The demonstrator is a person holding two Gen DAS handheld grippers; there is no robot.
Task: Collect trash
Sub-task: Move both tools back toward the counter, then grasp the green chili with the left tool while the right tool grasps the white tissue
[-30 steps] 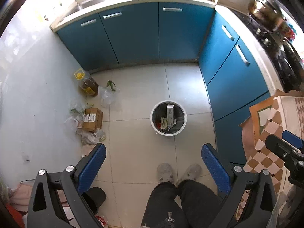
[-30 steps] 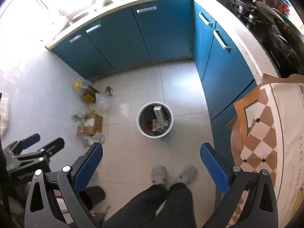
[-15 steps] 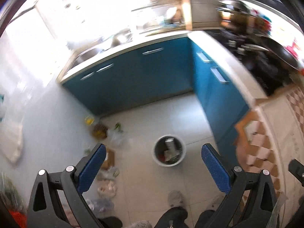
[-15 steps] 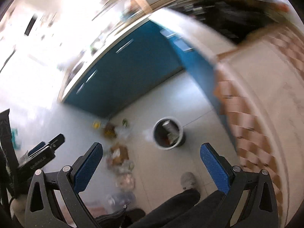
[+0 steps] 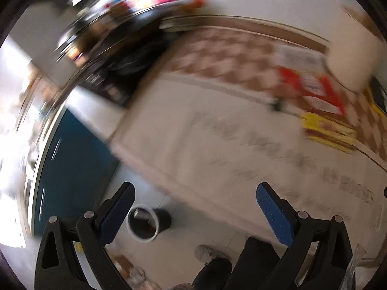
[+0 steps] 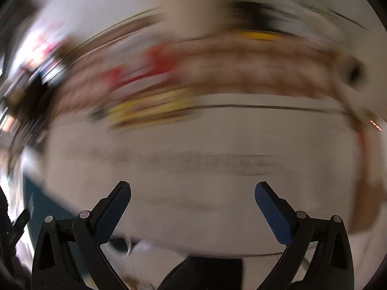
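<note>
Both grippers [image 5: 194, 193] [image 6: 192, 192] wide, empty. Step: seeking trash on table [image 5: 217, 145]. Next: grasp red wrapper [image 5: 312, 89], carry to bin [image 5: 144, 224].

**Surfaces and finishes**

Rough, grainy blue pads [image 5: 273, 215] are lining matt black plastic fingers. At left, glossy teal cabinet doors [image 5: 72, 159] are catching light. A smooth pale checkered tablecloth [image 5: 241, 145] is filling the centre; glossy pale floor tiles [image 5: 179, 249] are shining below.
</note>
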